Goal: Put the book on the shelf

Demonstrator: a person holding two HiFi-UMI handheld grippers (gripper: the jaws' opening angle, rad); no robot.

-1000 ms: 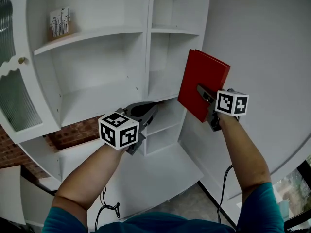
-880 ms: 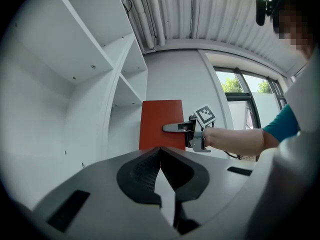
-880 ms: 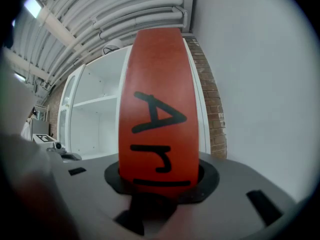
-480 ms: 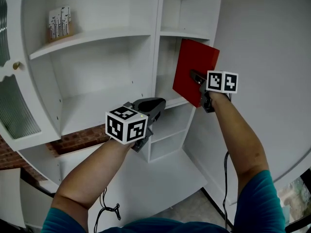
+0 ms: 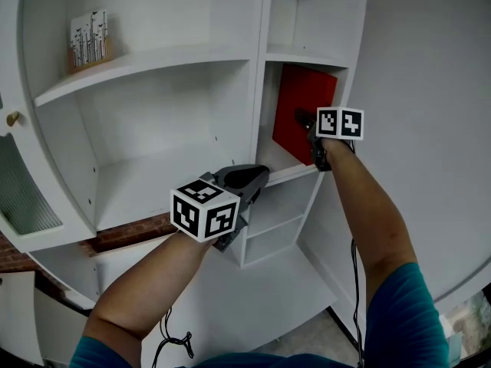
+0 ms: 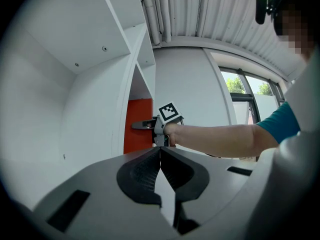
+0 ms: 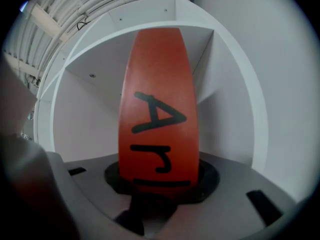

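Note:
The red book stands upright, partly inside the narrow right compartment of the white shelf unit. My right gripper is shut on its near edge. In the right gripper view the book's spine, with black handwritten letters, rises between the jaws toward the compartment's back wall. The left gripper view shows the book from the side, entering the compartment. My left gripper hangs lower, in front of the shelf divider, with its jaws closed together on nothing.
A small stack of patterned cards stands on the upper left shelf. A cabinet door with ribbed glass hangs open at the far left. Smaller cubbies lie below the book's compartment. A plain grey wall flanks the unit on the right.
My right gripper has carried the book up and leftward from beside the unit into the right compartment's opening. The left gripper has shifted slightly right and stayed low.

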